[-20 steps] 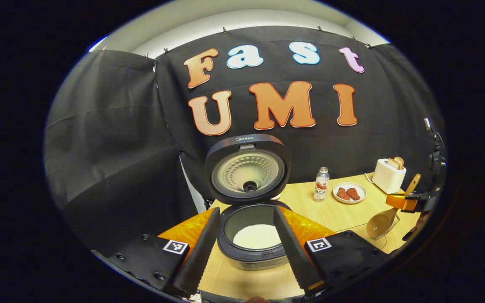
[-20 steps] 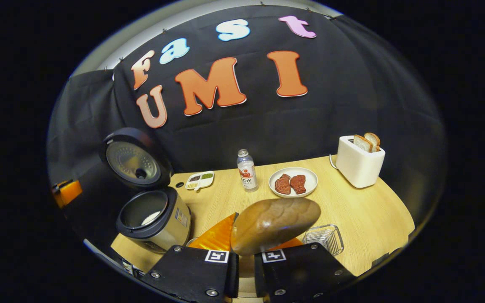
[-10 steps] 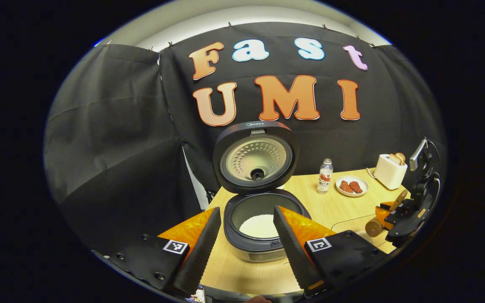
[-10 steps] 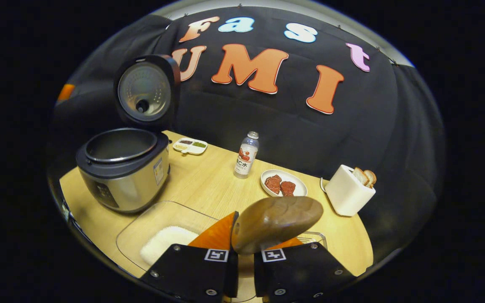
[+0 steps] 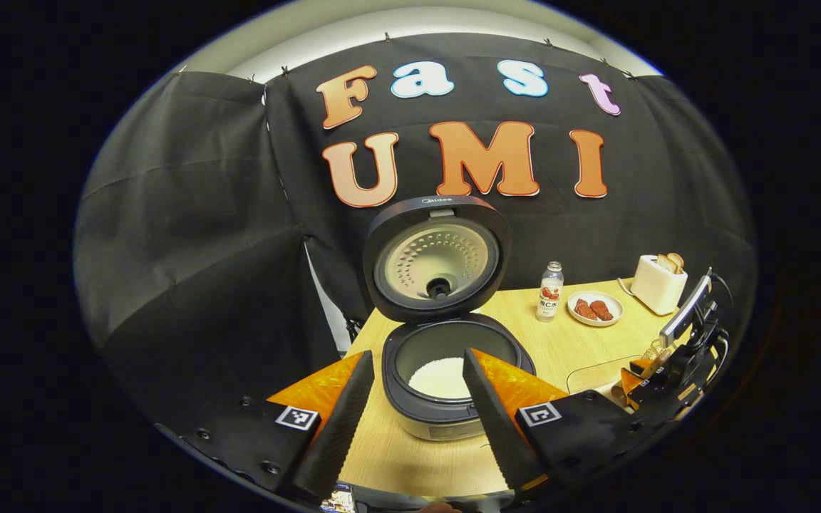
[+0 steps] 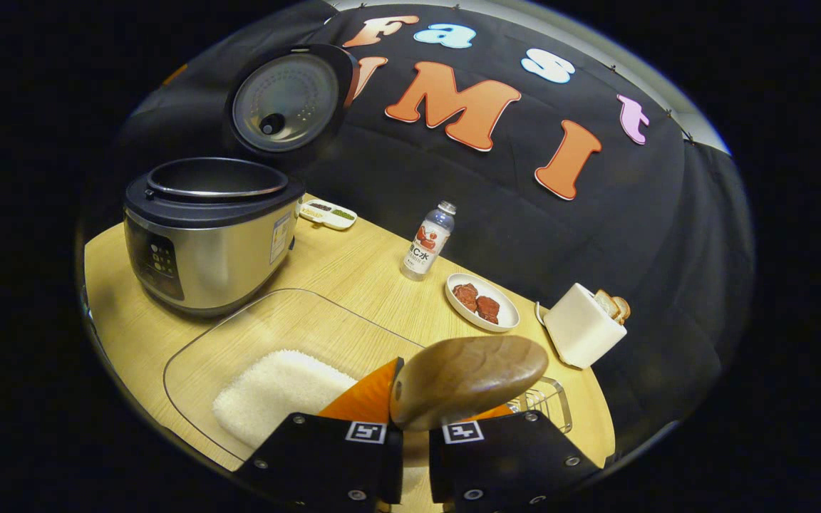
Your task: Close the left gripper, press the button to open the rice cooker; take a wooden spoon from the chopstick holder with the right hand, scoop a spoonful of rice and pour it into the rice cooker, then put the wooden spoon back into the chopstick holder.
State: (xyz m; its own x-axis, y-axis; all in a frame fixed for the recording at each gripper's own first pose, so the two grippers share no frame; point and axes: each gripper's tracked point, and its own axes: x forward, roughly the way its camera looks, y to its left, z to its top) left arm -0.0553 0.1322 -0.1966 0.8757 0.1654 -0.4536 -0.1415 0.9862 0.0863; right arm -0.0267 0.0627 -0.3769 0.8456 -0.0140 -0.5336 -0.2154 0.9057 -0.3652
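Observation:
The rice cooker (image 5: 446, 399) stands open just beyond my left gripper (image 5: 416, 427), its lid (image 5: 439, 258) upright and white rice in the pot. The left gripper's fingers are spread wide and hold nothing. My right gripper (image 6: 410, 431) is shut on the wooden spoon (image 6: 467, 376), whose bowl juts out forward, empty. Below it lies a clear tray (image 6: 254, 313) with a heap of rice (image 6: 275, 388). The wire chopstick holder (image 6: 549, 402) sits just right of the spoon. In the right gripper view, the cooker (image 6: 211, 228) is at the left. The right gripper (image 5: 674, 370) also appears low at the left gripper view's far right.
On the wooden table stand a small bottle (image 6: 428, 239), a plate of meat (image 6: 482, 310), a white toaster (image 6: 581, 328) with bread, and a little divided dish (image 6: 328, 212) behind the cooker. The black cloth wall closes the back.
My right gripper has come down with the spoon from above the table to just over the rice tray. The left gripper has drawn back slightly from the cooker, still open.

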